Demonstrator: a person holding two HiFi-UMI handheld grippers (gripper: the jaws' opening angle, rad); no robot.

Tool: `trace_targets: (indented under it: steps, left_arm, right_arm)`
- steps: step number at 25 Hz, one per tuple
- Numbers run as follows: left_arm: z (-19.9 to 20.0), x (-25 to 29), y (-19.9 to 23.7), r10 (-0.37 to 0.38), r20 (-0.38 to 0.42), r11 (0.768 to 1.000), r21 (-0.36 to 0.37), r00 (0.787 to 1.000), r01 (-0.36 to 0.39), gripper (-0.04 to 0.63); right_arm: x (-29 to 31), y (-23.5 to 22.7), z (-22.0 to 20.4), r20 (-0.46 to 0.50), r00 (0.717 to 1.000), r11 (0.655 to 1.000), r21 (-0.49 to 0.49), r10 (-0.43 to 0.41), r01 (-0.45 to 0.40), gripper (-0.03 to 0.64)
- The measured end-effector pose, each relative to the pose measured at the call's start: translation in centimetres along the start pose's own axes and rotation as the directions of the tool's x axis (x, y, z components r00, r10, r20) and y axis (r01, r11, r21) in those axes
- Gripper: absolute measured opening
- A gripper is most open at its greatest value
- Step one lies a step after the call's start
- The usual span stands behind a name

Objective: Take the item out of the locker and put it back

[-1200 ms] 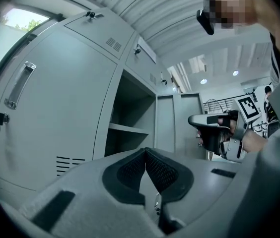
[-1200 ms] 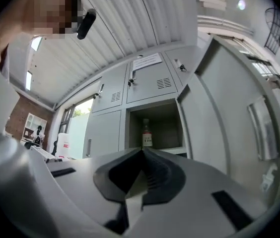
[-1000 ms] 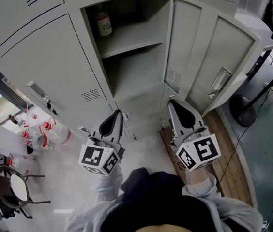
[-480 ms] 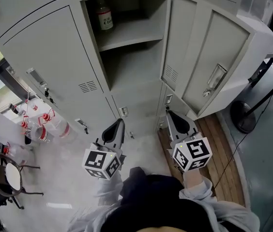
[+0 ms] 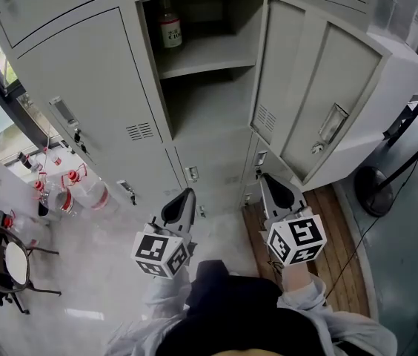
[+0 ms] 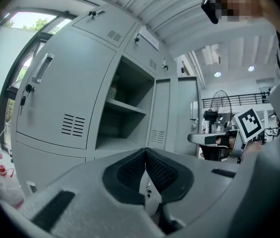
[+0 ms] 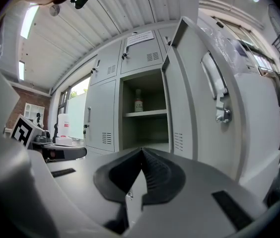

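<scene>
The grey locker (image 5: 213, 102) stands with its door (image 5: 305, 102) swung out to the right. On its upper shelf (image 5: 205, 58), at the back left, stands a small bottle (image 5: 170, 27) with a red-and-white label, also seen as the bottle (image 7: 138, 101) in the right gripper view. My left gripper (image 5: 187, 196) and right gripper (image 5: 266, 179) hang low in front of the lower lockers, well below the shelf. Both are shut with the pads touching and nothing between them, the left gripper (image 6: 145, 152) and the right gripper (image 7: 142, 153) pointing toward the locker.
Several clear bottles with red caps (image 5: 68, 191) sit on the floor at the left beside a round stool (image 5: 12, 262). A wooden platform (image 5: 342, 251) and a fan base (image 5: 376, 180) lie at the right. The open door juts into the space on the right.
Both grippers have sunk a little in front of the locker, and the head view has shifted so the bottle and shelf sit further right and higher. Jaws stayed shut.
</scene>
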State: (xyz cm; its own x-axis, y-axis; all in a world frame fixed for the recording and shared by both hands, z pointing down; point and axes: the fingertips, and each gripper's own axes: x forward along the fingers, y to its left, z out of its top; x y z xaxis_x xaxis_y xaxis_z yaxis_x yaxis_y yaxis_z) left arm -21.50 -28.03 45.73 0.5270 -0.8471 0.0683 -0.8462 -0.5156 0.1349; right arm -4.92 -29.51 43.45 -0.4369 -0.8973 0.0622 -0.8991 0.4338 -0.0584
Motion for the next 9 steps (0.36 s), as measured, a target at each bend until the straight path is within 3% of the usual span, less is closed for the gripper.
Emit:
trace_targets:
  steps: [9]
  left_arm:
    - [-0.16, 0.56, 0.03, -0.007, -0.014, 1.0, -0.006, 1.0, 0.007, 0.005]
  right_arm:
    - [-0.06, -0.25, -0.39, -0.01, 1.0, 0.999, 0.045, 0.005, -0.005, -0.002]
